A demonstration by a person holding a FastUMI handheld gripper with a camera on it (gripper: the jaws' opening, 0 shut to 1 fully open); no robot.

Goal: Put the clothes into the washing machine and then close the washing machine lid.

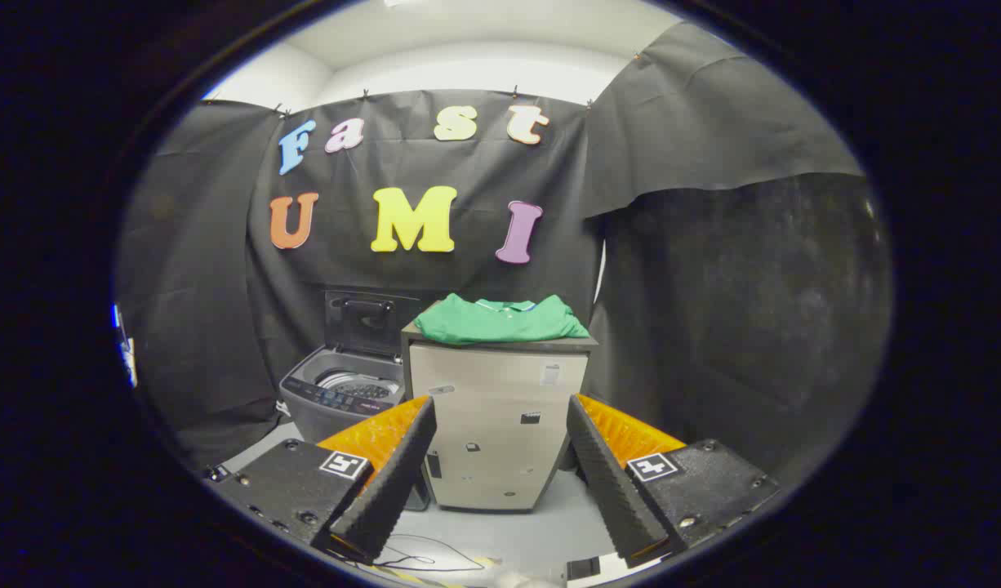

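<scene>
The gripper [500, 408] is spread wide with nothing between its ribbed black fingers [394, 478], which hang in the air and touch no object. Straight ahead of them, well beyond the fingertips, stands a pale cabinet [496, 425] with a dark top; seen through the gap between the fingers, its front face fills most of that space. On the cabinet's top lies a folded green shirt [504, 320], higher than the fingertips and roughly centred between them, well apart from both. Ahead and off toward the left finger, just beside the cabinet, sits the grey washing machine [337, 396]; its lid [368, 322] stands raised and upright at the back, leaving the drum [355, 384] open to view. A thin dark cable [423, 559] lies on the pale floor [541, 523] below and between the fingers.
</scene>
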